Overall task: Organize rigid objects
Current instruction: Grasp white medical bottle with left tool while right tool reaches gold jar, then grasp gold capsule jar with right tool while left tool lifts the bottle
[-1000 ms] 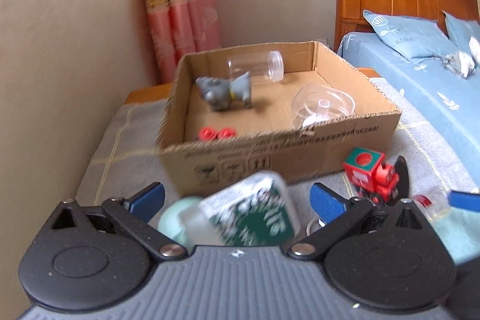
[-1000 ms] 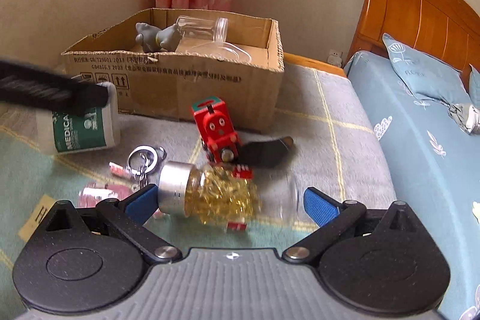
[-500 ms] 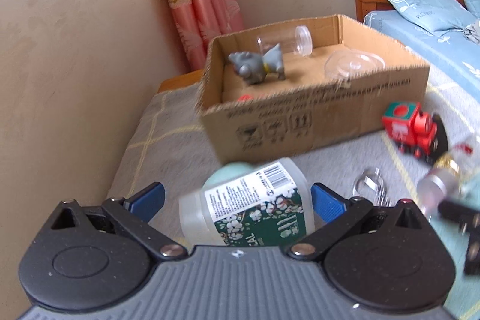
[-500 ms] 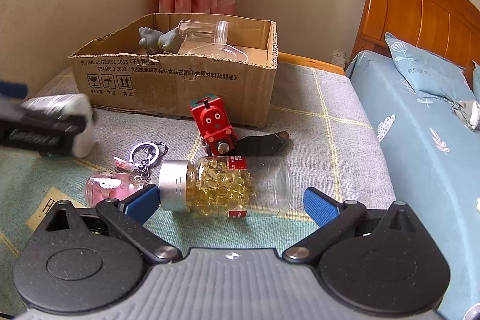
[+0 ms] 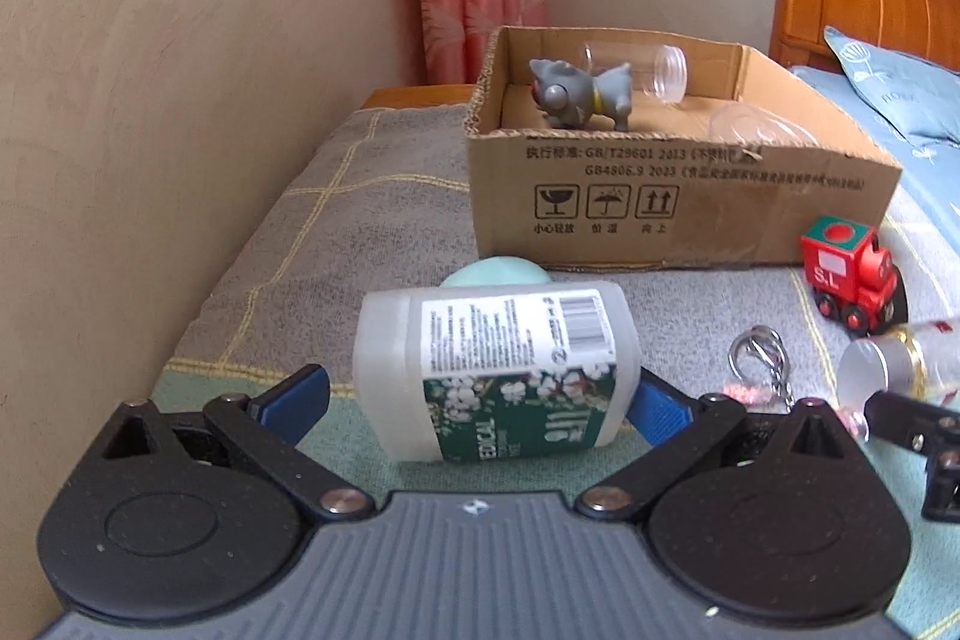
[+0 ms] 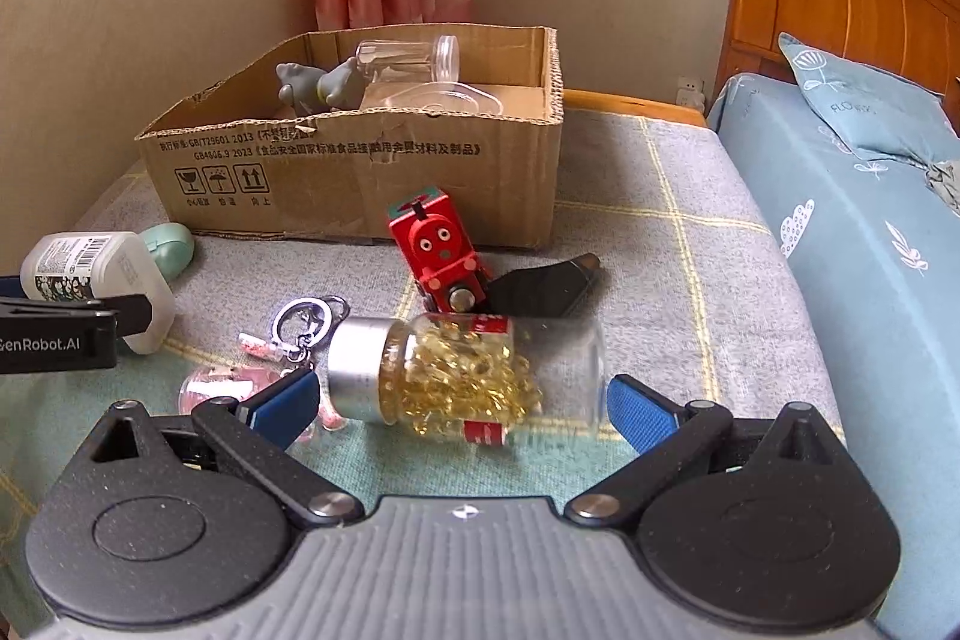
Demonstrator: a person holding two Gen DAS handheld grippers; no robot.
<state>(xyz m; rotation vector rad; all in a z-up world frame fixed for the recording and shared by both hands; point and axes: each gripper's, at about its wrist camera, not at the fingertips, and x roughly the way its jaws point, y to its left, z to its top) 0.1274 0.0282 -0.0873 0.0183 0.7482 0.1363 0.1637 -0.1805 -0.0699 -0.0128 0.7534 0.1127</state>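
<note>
Your left gripper [image 5: 477, 403] has its blue fingers [image 5: 294, 400] spread apart on either side of the white bottle [image 5: 495, 370], which lies on its side with the green flowered label up. The right finger sits against the bottle's end; the left one stands clear of it, so nothing is clamped. Just beyond the bottle, a pale green oval case [image 5: 495, 271] rests on the blanket [image 5: 336, 244], near the front wall of the cardboard box [image 5: 678, 196].

Your right gripper [image 6: 459, 403] also has its fingers [image 6: 639, 412] apart, one at each end of the capsule jar [image 6: 462, 370]. The jar lies on its side, silver cap to the left, yellow capsules heaped toward the cap end; it looks blurred, and you cannot tell whether either finger touches it.

Left of the jar, a keyring [image 6: 303, 325] with a pink charm [image 6: 222, 388] lies on the blanket. Just beyond the jar stands the red toy train [image 6: 438, 250], facing you, with a black flat piece [image 6: 543, 283] touching its right side.

Inside the box sit a grey toy animal [image 5: 579, 97], a clear jar [image 5: 648, 70] on its side behind it, and a clear plastic lid [image 5: 756, 130] to the right. The bed [image 6: 870, 196] with blue sheets lies far right.
</note>
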